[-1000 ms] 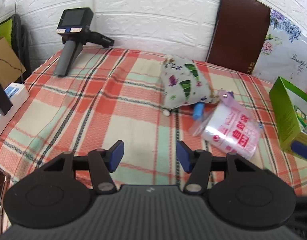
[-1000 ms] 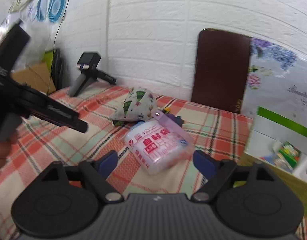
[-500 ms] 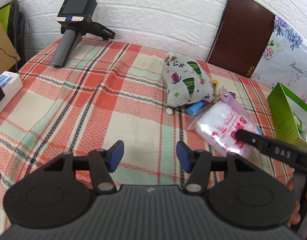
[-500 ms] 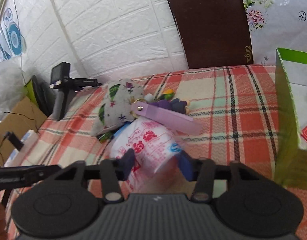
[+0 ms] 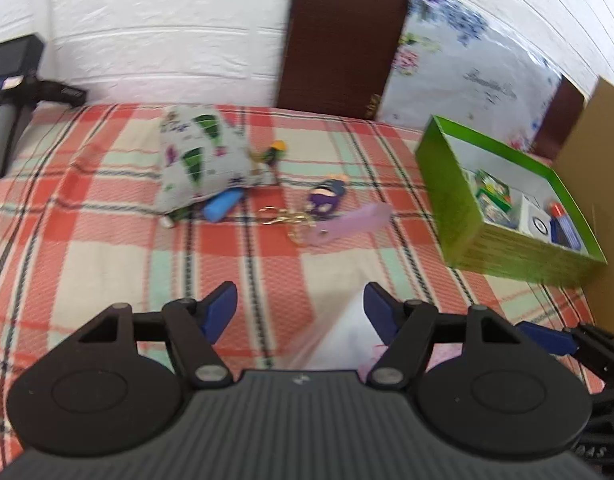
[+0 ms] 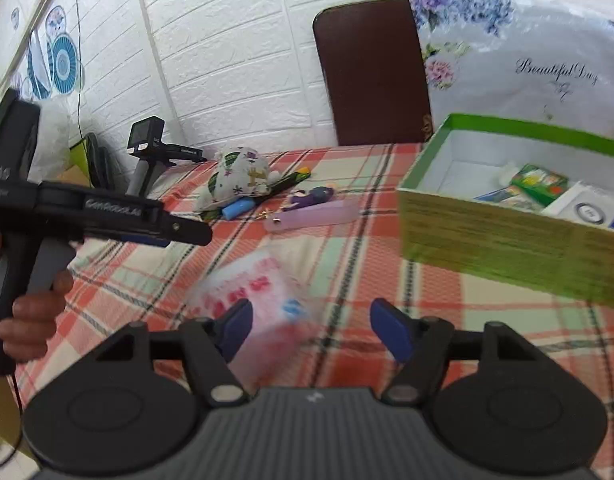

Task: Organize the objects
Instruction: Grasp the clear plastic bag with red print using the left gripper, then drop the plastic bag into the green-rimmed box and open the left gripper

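A clear plastic bag with red print (image 6: 259, 292) lies blurred on the plaid cloth, just ahead of my open right gripper (image 6: 311, 326), nearer its left finger and not held. It shows as a pale blur (image 5: 343, 336) by my open, empty left gripper (image 5: 301, 308). A green open box (image 6: 503, 236) holding small packets stands at the right, also in the left wrist view (image 5: 451, 196). A floral pouch (image 5: 199, 156), a blue tube (image 5: 223, 205) and a purple keychain with strap (image 5: 331, 208) lie farther back.
A black handheld device (image 5: 15, 80) stands at the far left by the white brick wall. A brown chair back (image 5: 339, 36) and a floral cushion (image 5: 467, 68) sit behind the table. A cardboard panel (image 5: 599, 184) stands right of the box.
The right gripper closed around the printed bag, pulled it away from the keychain toward the near edge, then opened wide and let it go. The left gripper swung right toward the green box.
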{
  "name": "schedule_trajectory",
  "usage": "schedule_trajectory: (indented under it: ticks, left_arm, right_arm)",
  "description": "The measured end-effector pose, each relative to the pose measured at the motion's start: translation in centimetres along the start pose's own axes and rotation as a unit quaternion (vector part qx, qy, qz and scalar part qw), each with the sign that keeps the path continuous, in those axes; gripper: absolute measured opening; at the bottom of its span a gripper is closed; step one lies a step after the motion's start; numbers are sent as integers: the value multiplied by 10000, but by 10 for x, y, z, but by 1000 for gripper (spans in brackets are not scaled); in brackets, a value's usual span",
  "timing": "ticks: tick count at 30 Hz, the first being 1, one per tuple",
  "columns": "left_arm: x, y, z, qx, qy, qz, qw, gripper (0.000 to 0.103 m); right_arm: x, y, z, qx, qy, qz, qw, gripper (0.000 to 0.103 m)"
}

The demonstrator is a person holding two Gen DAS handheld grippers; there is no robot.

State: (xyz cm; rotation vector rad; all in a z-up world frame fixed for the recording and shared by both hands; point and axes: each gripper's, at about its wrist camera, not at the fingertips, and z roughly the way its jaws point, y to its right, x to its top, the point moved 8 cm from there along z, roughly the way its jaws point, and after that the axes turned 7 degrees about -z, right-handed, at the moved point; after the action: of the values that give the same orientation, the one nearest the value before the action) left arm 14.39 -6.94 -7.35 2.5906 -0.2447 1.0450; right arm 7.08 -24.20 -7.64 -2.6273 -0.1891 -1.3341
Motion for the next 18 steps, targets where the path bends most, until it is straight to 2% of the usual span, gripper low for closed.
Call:
schedule_trajectory:
  ticks: [1, 2, 7, 9, 11, 12, 15, 18]
  left_arm:
    - [-1, 6, 4, -23, -25, 64, 10000, 76]
    - [-2, 10, 8, -42, -75, 102, 9999, 78]
    - [-17, 14, 25, -33, -305, 296, 9991, 90]
    - [-24, 8, 28, -190, -411, 37, 9990, 91]
    - [-33, 4, 33, -612, -718, -520, 9942, 89]
    - [-37, 6, 33, -791, -791, -693, 9913, 82]
    - [-34, 24, 18, -591, -669, -328, 9955, 75]
    - [-10, 48, -3, -838, -394, -152, 9956, 65]
  right_arm:
    - [-3, 0, -1, 59, -55, -62, 9999, 80]
    - [-6, -2, -1, 107, -115, -108, 9998, 82]
    - [-26, -35, 19, 486, -481, -532, 9962, 83]
    - [-31, -48, 33, 485, -575, -832, 9937, 83]
    - [-31, -54, 45, 330, -510, -1045, 9927, 76]
    - [-29, -55, 49, 230, -443, -1152, 9921, 66]
    - [-18, -55, 48, 146, -414, -1103, 9929, 50]
    - [-1, -45, 27, -235, 52, -1159, 9930, 45]
